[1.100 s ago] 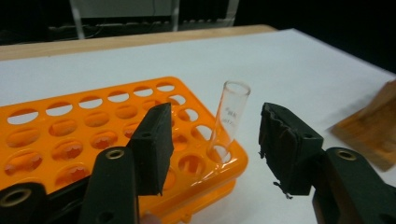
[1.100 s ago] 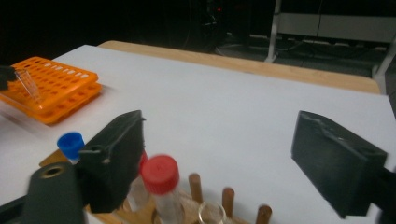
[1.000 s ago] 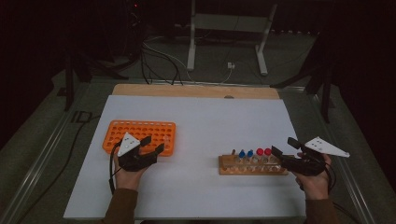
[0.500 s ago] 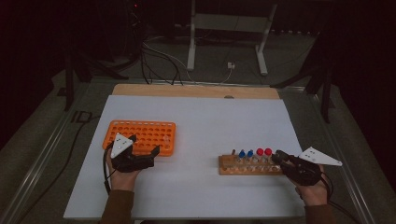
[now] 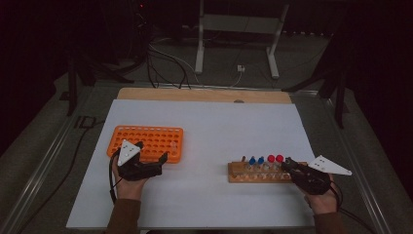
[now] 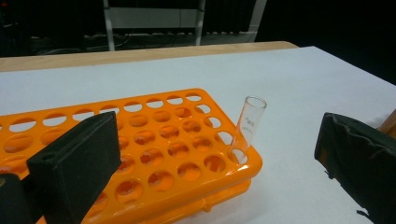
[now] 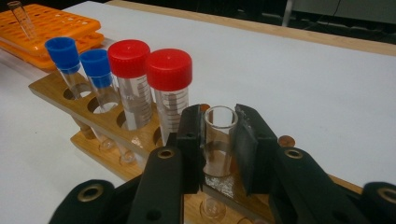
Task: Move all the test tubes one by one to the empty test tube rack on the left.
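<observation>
Pads [image 7: 246, 154] of the right gripper [image 7: 219, 149] pinched on an uncapped glass tube [image 7: 219, 140] standing in the wooden rack [image 7: 100, 123], seen close in the right gripper view; having just been closing, now pressed to the glass on both sides. Two red-capped tubes [image 7: 149, 70] and two blue-capped tubes [image 7: 77, 58] lined up to the left in the same rack, orange rack [image 7: 51, 25] far left with one clear tube [image 7: 21, 16] already in it.

From the left gripper view: jaws of the left gripper [image 6: 215, 172] spread wide, nothing between the pads (having just been opening), that lone clear tube [image 6: 247, 123] leaning in a right-corner hole of the orange rack [image 6: 154, 154].

From the high view: left gripper [image 5: 146, 163] resting at the near edge of the orange rack [image 5: 146, 141], right gripper [image 5: 297, 170] at the right end of the wooden rack [image 5: 258, 173], racks well apart on the white table sheet [image 5: 214, 126].

Judged as the pick-up step of moving open tubes from wooden rack to orange rack, with one apparently delivered. Next move: a straight lift out of the hole, kept upright and clear of the red caps, then a carry leftward to a free orange hole.
</observation>
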Tool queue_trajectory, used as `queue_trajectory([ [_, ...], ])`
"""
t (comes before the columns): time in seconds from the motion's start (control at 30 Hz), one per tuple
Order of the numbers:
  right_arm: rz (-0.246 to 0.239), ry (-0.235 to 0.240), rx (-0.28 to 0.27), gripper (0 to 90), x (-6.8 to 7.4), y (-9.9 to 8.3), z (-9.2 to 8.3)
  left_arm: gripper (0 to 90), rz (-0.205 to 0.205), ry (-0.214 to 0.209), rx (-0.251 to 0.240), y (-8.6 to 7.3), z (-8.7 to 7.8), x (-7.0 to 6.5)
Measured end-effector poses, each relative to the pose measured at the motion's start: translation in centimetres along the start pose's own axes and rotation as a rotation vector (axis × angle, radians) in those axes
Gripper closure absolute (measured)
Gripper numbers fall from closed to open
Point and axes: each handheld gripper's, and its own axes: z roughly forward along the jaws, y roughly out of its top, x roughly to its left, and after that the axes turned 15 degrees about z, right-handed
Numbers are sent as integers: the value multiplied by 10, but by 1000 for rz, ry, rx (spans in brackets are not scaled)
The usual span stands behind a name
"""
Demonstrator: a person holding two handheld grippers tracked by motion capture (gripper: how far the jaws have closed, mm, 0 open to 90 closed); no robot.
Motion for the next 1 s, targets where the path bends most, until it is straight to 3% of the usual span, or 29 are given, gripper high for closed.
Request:
queue_trajectory([
  [0.27,-25,-16,13,763,3,2,0,11,9,7,4,0,0,0],
  [0.43,-7,3,13,763,4,10,-5,10,13,11,3,0,0,0],
  [1.0,-7,13,-76,764,11,51,-32,5,19,14,-11,3,1,-3],
])
